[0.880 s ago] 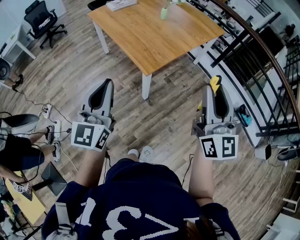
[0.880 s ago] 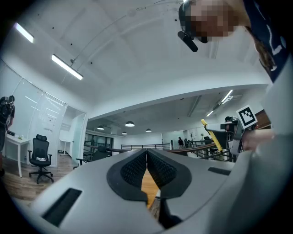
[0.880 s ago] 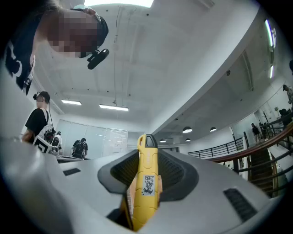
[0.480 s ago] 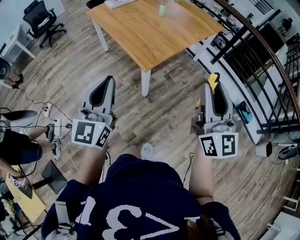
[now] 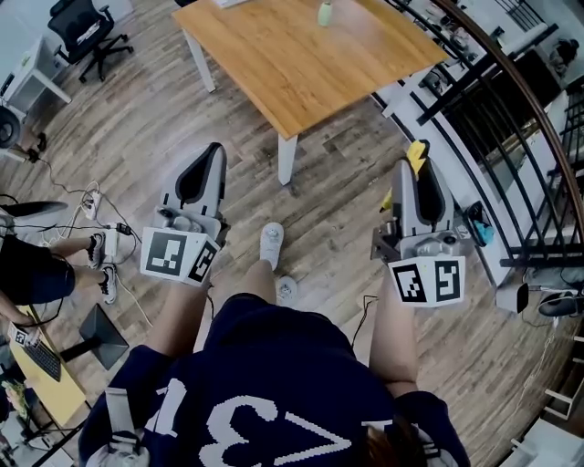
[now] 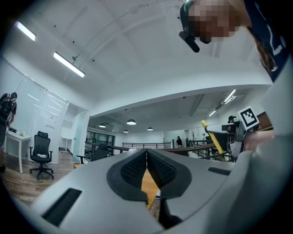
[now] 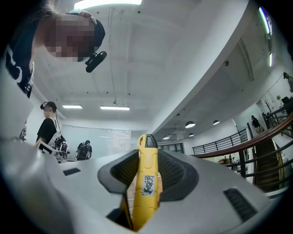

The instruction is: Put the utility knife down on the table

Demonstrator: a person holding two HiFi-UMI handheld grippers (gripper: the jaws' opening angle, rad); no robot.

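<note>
A yellow utility knife (image 7: 145, 183) with a black tip stands between the jaws of my right gripper (image 7: 147, 176), which is shut on it. In the head view the knife's yellow end (image 5: 418, 157) sticks out past the right gripper (image 5: 415, 178), held over the wooden floor to the right of the table. My left gripper (image 5: 206, 173) hangs over the floor near the table's white leg (image 5: 286, 160); its jaws meet at the tips with nothing between them (image 6: 146, 157). The wooden table (image 5: 274, 64) lies ahead.
A small pale green bottle (image 5: 325, 13) stands on the table's far side. A black railing (image 5: 511, 119) runs along the right. Office chairs (image 5: 87, 36), cables and a power strip (image 5: 105, 242) lie at the left. A seated person's legs (image 5: 36, 274) show at the left edge. My foot (image 5: 270, 244) is on the floor.
The table has come slightly closer in the head view and one foot has stepped forward. Both grippers keep their places and the knife stays gripped.
</note>
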